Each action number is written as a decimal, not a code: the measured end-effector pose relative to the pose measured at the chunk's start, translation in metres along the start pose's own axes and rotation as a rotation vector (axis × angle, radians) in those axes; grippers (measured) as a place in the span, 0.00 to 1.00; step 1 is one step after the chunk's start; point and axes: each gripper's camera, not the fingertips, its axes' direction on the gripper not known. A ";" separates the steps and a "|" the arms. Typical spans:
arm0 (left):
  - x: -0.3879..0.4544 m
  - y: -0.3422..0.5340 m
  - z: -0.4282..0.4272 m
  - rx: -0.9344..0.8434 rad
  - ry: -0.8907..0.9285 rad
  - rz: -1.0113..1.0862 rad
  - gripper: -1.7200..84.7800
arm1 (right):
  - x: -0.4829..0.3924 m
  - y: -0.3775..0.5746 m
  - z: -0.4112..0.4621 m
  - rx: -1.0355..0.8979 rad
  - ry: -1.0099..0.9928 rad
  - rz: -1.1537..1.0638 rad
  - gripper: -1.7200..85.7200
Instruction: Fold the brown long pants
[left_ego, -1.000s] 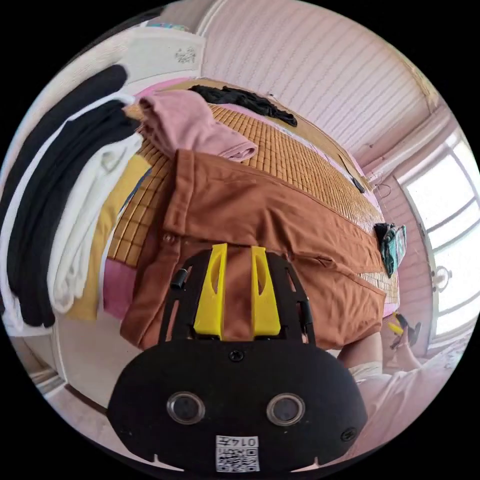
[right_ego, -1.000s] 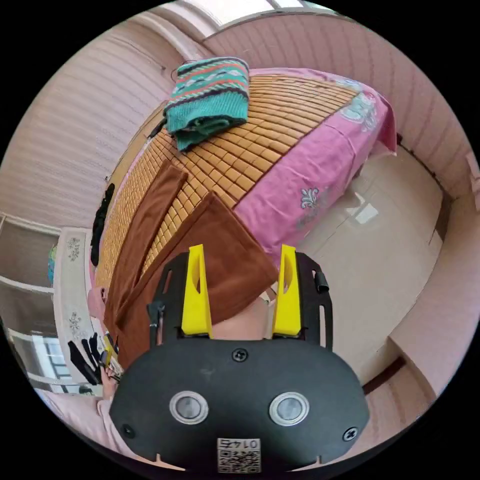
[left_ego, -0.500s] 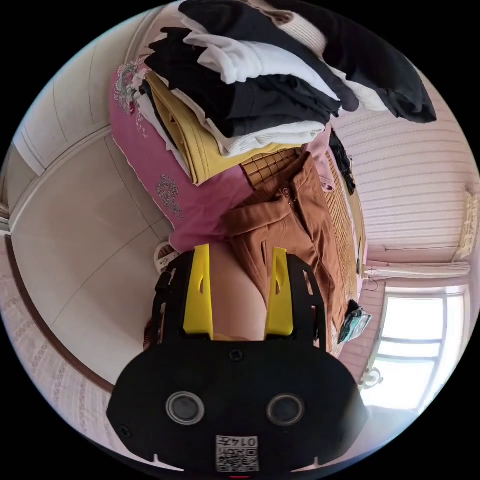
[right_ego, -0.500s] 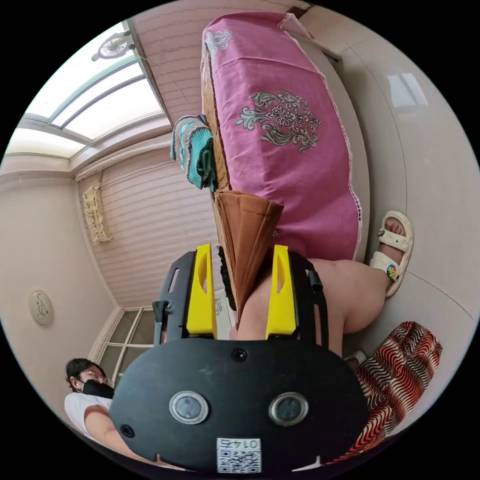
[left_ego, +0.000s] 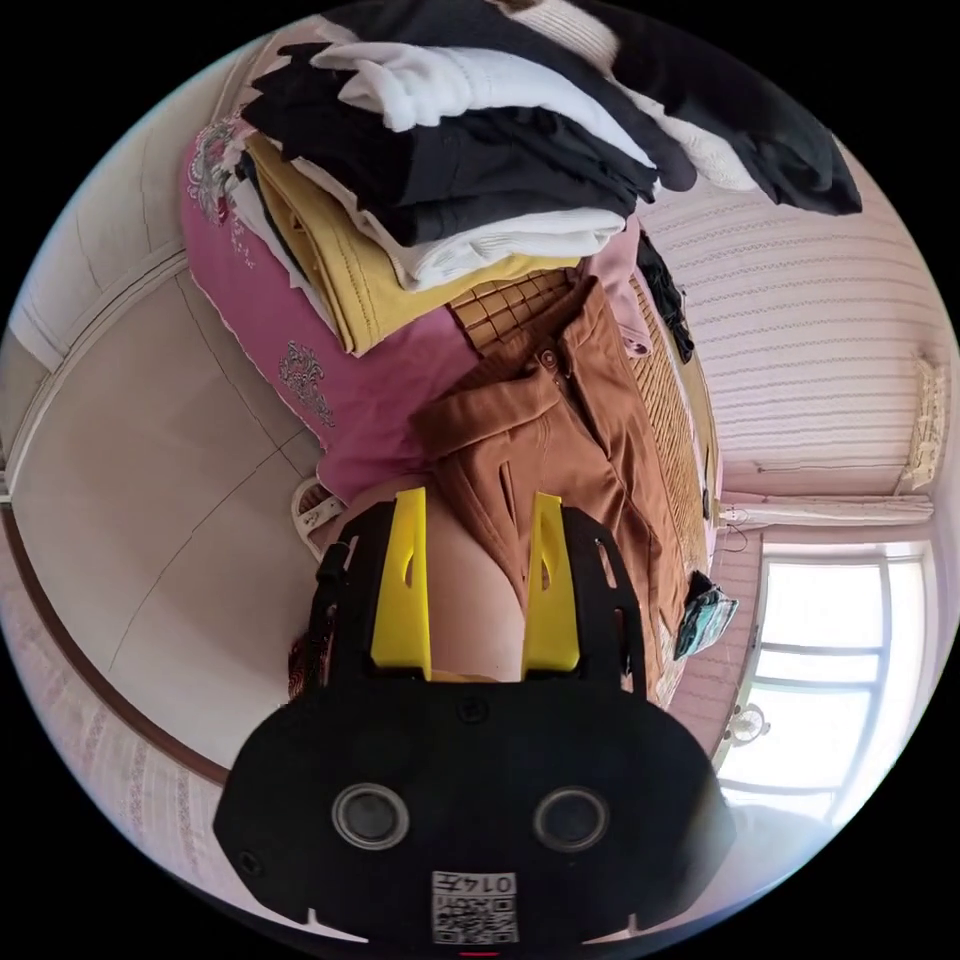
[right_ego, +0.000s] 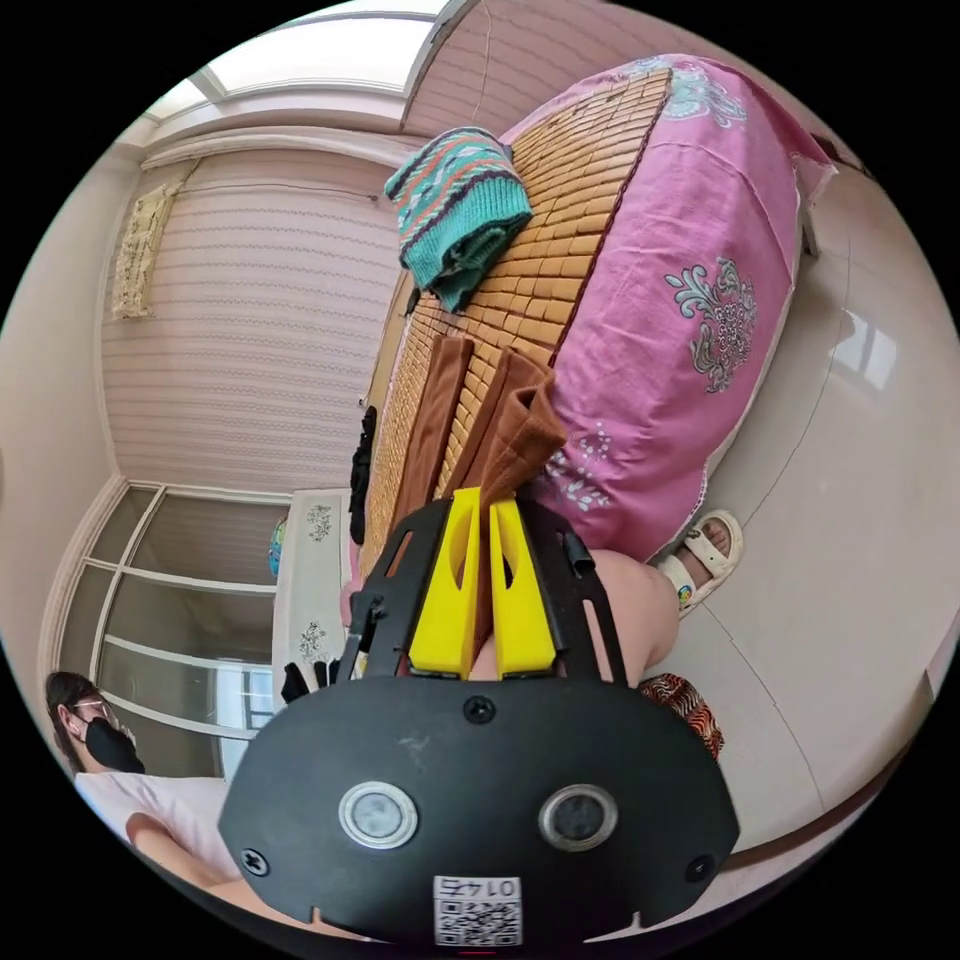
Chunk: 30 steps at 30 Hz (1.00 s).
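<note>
Right hand-held gripper (right_ego: 478, 520) pinched the brown long pants (right_ego: 520, 430) at a hem; left hand-held gripper (left_ego: 478, 520) stood wide beside the waistband. Next: seize waistband.

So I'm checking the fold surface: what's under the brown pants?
The brown pants lie on a woven mat over a pink bedspread; the waist overhangs the bed edge. What the mat looks like beneath them is covered.

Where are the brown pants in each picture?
Left gripper view: the waist end of the brown pants lies mid-picture, above the open left hand-held gripper.
Right gripper view: their leg ends lie mid-picture; the right hand-held gripper is shut on the nearer one.
Shared landmark: the teal knit garment, small at lower right in the left gripper view.
</note>
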 end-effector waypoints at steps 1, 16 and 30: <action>0.000 -0.002 0.003 -0.010 -0.003 0.006 0.18 | -0.005 0.000 0.002 -0.006 -0.003 -0.009 0.02; 0.002 -0.006 -0.024 0.012 0.090 0.209 0.03 | -0.081 0.002 0.023 -0.030 0.182 -0.216 0.02; 0.136 -0.122 -0.047 0.291 0.100 0.351 0.08 | -0.274 -0.144 0.150 -0.147 0.186 -0.398 0.04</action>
